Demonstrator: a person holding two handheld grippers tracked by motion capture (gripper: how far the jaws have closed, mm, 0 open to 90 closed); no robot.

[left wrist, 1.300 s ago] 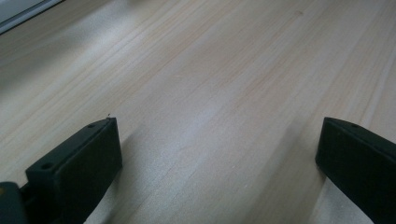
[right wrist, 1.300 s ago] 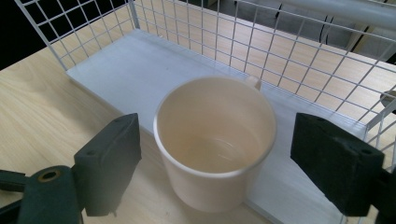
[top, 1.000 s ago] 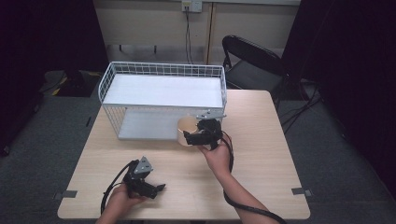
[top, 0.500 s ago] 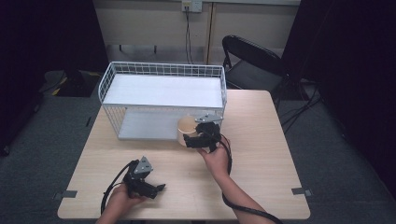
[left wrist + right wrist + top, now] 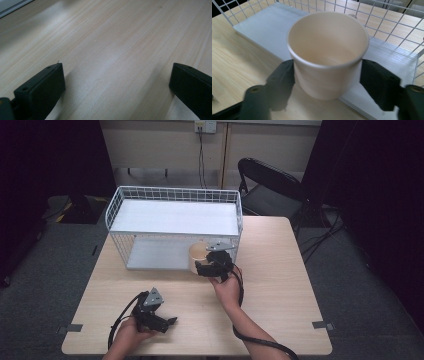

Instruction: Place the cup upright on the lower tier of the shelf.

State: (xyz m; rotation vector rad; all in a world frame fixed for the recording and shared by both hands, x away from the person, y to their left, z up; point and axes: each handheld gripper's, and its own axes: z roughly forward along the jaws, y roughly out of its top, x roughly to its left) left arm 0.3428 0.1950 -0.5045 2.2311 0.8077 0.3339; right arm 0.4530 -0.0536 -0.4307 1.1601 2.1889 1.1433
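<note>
Jaws of right gripper [image 5: 327, 75] clamp one cup [image 5: 328, 52]; one wire rack [image 5: 175, 195].

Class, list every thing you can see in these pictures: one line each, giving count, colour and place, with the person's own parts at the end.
Cup: one, cream, upright at the front edge of the rack's lower shelf, between the right claw's jaws.
Wire rack: one, white, two shelves, at the back of the table.
Table: one, light wood, centre of the high view.
Folding chair: one, black, behind the table's far right corner.
Wall socket: one, pale, on the back wall, with a cable hanging down.
Floor tape marks: two, grey, beside the table's near corners.
Left claw: one, black, open, low over the table's near left.
Right claw: one, black, around the cup.
Forearms: two, coming in from the bottom of the high view.
</note>
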